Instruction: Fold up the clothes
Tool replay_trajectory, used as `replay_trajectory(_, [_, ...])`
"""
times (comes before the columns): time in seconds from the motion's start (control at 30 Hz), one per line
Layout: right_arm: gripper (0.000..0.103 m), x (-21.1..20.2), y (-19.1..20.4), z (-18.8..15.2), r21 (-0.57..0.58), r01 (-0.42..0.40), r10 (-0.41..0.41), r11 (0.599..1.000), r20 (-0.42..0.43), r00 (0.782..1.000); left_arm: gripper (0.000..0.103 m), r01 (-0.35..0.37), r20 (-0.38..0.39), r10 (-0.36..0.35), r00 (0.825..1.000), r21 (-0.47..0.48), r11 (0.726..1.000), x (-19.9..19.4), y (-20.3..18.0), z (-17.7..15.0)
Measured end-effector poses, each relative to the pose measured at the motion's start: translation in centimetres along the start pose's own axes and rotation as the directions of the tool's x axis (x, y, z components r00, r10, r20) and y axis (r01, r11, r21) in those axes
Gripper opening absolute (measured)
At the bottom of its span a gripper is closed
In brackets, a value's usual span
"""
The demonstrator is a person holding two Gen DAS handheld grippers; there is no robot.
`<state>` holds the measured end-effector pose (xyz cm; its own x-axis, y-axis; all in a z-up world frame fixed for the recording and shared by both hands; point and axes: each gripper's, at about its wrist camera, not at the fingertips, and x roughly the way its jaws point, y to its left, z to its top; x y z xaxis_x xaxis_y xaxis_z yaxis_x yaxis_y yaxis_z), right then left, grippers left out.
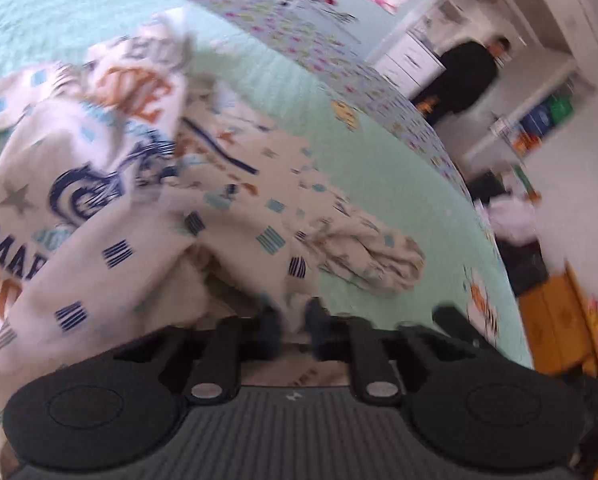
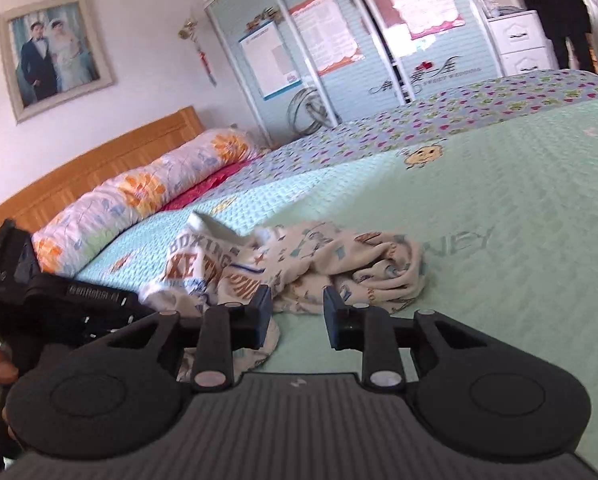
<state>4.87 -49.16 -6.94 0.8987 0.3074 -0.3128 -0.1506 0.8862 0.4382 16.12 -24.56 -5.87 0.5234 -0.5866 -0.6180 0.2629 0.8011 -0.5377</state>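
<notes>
The printed shirt lies crumpled on the green bedspread. The left tongs pinch and lift one edge; the right tongs gape empty just short of it. A one-sided lift could slip or twist the cloth.

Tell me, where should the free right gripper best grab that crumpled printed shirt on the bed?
Probably the loose hem of the printed shirt nearest the right gripper, approached low from the front: that edge lies flat on the green bedspread, while the far end is bunched.
</notes>
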Motion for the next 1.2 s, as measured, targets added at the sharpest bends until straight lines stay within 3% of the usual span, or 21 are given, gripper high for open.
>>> replay_trajectory(0.1, [0.029, -0.5, -0.9, 0.2, 0.052, 0.021, -0.023, 0.998, 0.037, 0.999, 0.007, 0.076, -0.019, -0.075, 0.997, 0.090, 0.993, -1.0, -2.0, -0.9])
replay_trajectory(0.2, [0.029, -0.6, -1.2, 0.3, 0.069, 0.022, -0.026, 0.997, 0.052, 0.998, 0.007, 0.183, -0.078, -0.171, 0.982, 0.181, 0.966, -2.0, -4.4, -2.4])
replay_trajectory(0.4, [0.029, -0.8, -1.7, 0.4, 0.096, 0.018, -0.025, 0.995, 0.075, 0.997, 0.007, 0.391, -0.280, -0.315, 0.907, 0.279, 0.877, -4.8, -8.3, -7.4])
replay_trajectory(0.47, [0.029, -0.7, -1.8, 0.4, 0.099, 0.015, -0.022, 0.995, 0.072, 0.997, 0.007, 0.436, -0.332, -0.333, 0.883, 0.314, 0.843, -5.4, -9.1, -8.7])
replay_trajectory(0.53, [0.030, -0.6, -1.9, 0.4, 0.101, 0.009, -0.016, 0.995, 0.063, 0.998, 0.007, 0.444, -0.380, -0.308, 0.872, 0.353, 0.823, -5.3, -9.5, -10.0])
replay_trajectory(0.6, [0.031, -0.4, -2.0, 0.3, 0.101, 0.009, -0.014, 0.995, 0.051, 0.999, 0.008, 0.420, -0.433, -0.252, 0.866, 0.353, 0.836, -3.9, -8.8, -11.0])
replay_trajectory(0.7, [0.033, 0.0, -1.9, 0.1, 0.096, 0.016, -0.019, 0.995, 0.026, 0.999, 0.008, 0.370, -0.499, -0.197, 0.844, 0.275, 0.887, -2.1, -7.1, -11.9])
replay_trajectory(0.77, [0.037, 0.2, -1.9, -0.1, 0.094, 0.026, -0.027, 0.995, 0.009, 1.000, 0.008, 0.372, -0.517, -0.194, 0.834, 0.265, 0.890, -2.0, -6.6, -12.3])
replay_trajectory(0.83, [0.046, 0.5, -2.1, -0.3, 0.102, 0.046, -0.045, 0.994, -0.009, 0.999, 0.015, 0.396, -0.528, -0.189, 0.828, 0.312, 0.864, -2.8, -7.0, -12.6])
replay_trajectory(0.9, [0.047, 0.7, -2.6, -0.5, 0.125, 0.067, -0.064, 0.990, -0.025, 0.998, 0.035, 0.425, -0.536, -0.189, 0.823, 0.360, 0.831, -4.1, -7.3, -12.7])
replay_trajectory(0.97, [0.047, 0.9, -2.9, -0.6, 0.145, 0.082, -0.078, 0.986, -0.035, 0.996, 0.036, 0.455, -0.540, -0.217, 0.814, 0.358, 0.816, -5.2, -7.1, -12.1])
replay_trajectory(1.03, [0.047, 1.0, -3.2, -0.8, 0.157, 0.095, -0.090, 0.983, -0.038, 0.995, 0.036, 0.471, -0.532, -0.253, 0.808, 0.325, 0.820, -6.2, -6.4, -11.2])
replay_trajectory(1.1, [0.050, 1.0, -3.4, -0.8, 0.177, 0.112, -0.108, 0.978, -0.032, 0.994, 0.037, 0.459, -0.502, -0.274, 0.820, 0.292, 0.839, -7.2, -5.6, -10.3])
replay_trajectory(1.2, [0.067, 1.5, -4.9, -1.1, 0.273, 0.143, -0.145, 0.951, -0.013, 0.989, 0.037, 0.416, -0.436, -0.272, 0.858, 0.278, 0.866, -8.7, -4.3, -9.1])
